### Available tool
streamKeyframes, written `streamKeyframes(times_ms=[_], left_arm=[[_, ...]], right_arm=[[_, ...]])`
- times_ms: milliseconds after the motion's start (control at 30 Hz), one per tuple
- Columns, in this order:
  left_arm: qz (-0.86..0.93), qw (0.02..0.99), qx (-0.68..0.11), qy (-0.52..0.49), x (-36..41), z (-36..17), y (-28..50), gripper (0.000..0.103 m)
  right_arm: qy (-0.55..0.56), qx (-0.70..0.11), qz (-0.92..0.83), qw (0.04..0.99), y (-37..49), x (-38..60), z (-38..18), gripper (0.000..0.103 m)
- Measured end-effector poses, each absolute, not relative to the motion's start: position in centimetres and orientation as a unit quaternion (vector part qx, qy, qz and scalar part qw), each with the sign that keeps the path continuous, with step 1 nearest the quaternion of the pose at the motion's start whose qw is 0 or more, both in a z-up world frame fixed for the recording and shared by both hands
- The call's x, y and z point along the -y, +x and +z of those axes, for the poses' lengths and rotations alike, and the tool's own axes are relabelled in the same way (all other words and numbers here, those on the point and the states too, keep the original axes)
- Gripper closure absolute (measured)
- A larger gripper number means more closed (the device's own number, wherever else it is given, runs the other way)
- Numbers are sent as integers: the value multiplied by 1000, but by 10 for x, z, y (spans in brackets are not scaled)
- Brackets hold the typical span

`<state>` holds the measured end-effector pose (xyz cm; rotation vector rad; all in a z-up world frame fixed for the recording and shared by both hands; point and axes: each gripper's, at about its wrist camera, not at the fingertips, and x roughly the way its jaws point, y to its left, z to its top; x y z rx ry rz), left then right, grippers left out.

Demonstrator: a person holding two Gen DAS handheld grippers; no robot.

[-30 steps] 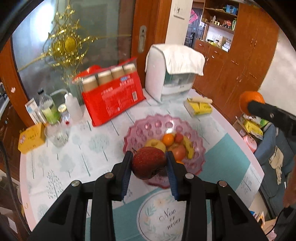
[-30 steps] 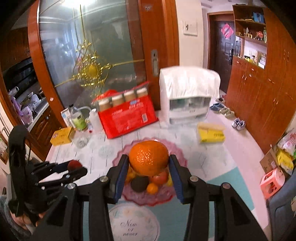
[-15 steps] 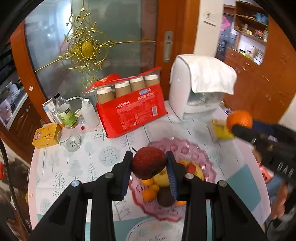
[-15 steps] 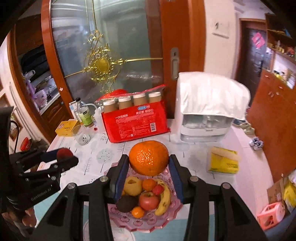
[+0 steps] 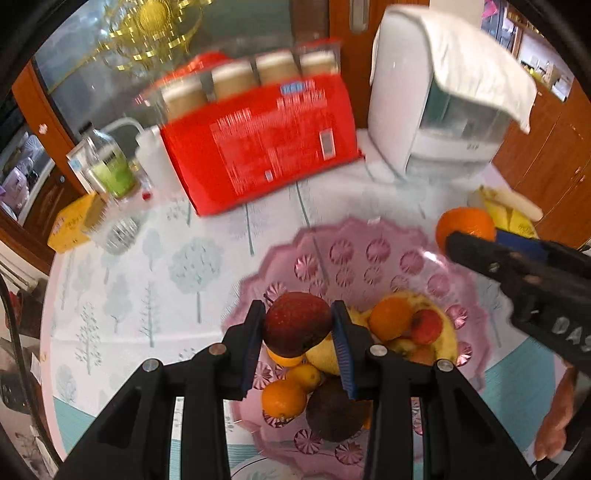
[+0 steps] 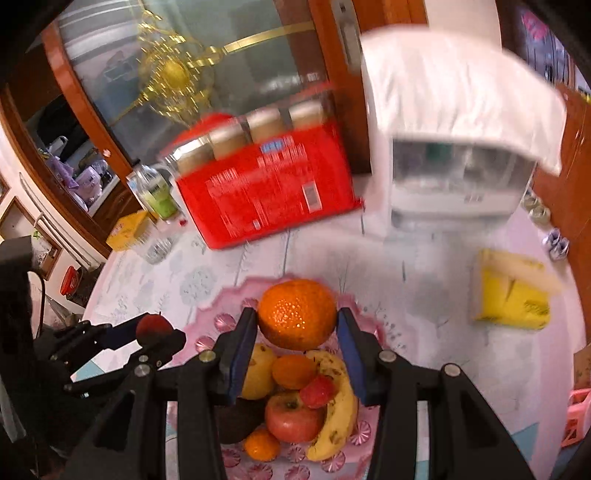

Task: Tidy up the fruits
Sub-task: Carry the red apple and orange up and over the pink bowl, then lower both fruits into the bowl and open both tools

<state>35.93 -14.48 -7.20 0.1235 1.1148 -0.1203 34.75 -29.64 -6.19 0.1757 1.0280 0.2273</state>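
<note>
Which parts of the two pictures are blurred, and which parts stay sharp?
Left wrist view: the red package and gold ornament are smeared, the apple is sharp. Right wrist view: the white appliance is smeared, the orange is sharp.

Both fisheye views are bright with even indoor light and bend hard toward dark, vignetted corners. Motion blur smears the red package [image 5: 258, 147], its print unreadable, and the white appliance [image 6: 454, 129] in the right wrist view. Close-up fruit stays fairly sharp. Small glare specks sparkle on the orange [image 6: 297, 314].
</note>
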Motion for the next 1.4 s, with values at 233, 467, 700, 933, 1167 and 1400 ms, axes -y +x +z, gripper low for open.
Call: streamKeyframes(times_ms=[233, 467, 700, 933, 1167, 1400], left_arm=[[-63, 822, -562, 63, 156, -119, 364, 68], [-78, 817, -568, 63, 158, -133, 366, 68], [-78, 815, -571, 52, 151, -137, 374, 61], [-68, 817, -572, 37, 144, -137, 373, 24], [-74, 808, -583, 45, 146, -139, 367, 10], [-76, 821, -564, 50, 143, -123, 354, 0]], right_arm=[[90, -531, 103, 836, 363, 291, -123, 58], [88, -543, 111, 828, 374, 275, -145, 58], [62, -533, 119, 836, 380, 258, -147, 57], [54, -537, 129, 832, 380, 251, -146, 57], [55, -532, 128, 835, 371, 251, -137, 57], [54, -517, 106, 847, 357, 255, -123, 29]])
